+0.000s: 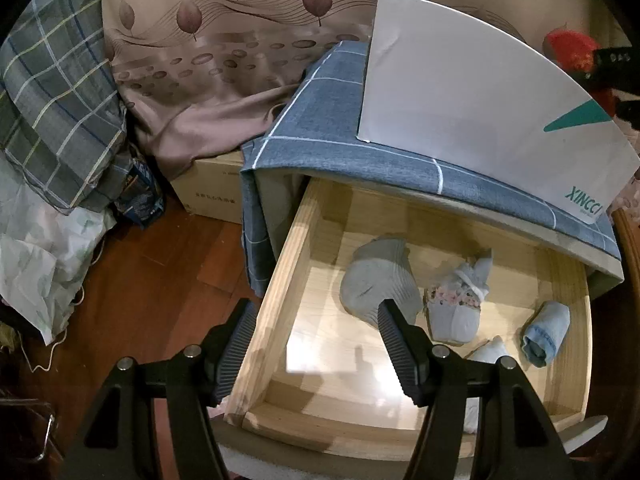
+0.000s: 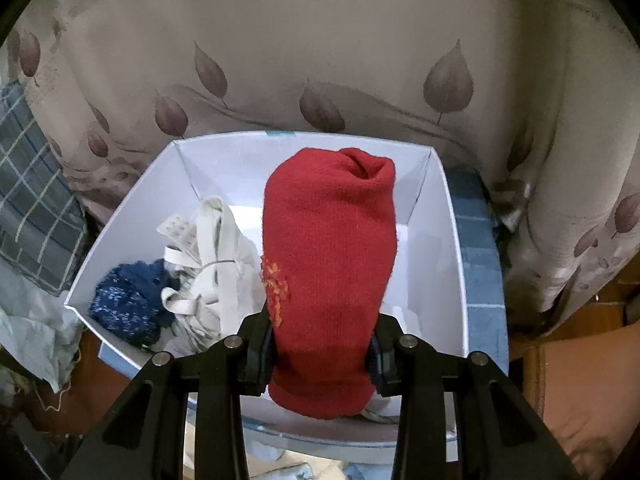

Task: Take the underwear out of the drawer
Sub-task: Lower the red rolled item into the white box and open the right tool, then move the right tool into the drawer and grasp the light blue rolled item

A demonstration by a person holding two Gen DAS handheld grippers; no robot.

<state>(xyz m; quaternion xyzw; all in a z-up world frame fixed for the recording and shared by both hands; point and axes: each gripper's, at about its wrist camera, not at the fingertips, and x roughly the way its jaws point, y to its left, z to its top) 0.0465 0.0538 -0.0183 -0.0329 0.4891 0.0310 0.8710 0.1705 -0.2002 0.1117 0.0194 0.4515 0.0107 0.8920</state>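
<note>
In the right wrist view my right gripper (image 2: pixel 322 346) is shut on a red knitted rolled garment (image 2: pixel 328 248), held over the white box (image 2: pixel 456 248). A navy bundle (image 2: pixel 128 304) and a cream garment (image 2: pixel 216 272) lie inside the box. In the left wrist view the wooden drawer (image 1: pixel 280 280) stands pulled out. It holds a grey roll (image 1: pixel 372 280), a floral pale-blue bundle (image 1: pixel 456 308), a blue roll (image 1: pixel 546 332) and a white piece (image 1: pixel 490 354). My left gripper (image 1: pixel 316 344) is open over the drawer's left wall, holding nothing. The red garment (image 1: pixel 570 50) shows at the top right.
The white box (image 1: pixel 472 92) stands on the cabinet top, which is draped in a blue checked cloth (image 1: pixel 320 128). A leaf-patterned curtain (image 1: pixel 208 40) hangs behind. A cardboard box (image 1: pixel 212 188), a checked pillow (image 1: pixel 56 92) and bags (image 1: pixel 36 256) crowd the wooden floor at left.
</note>
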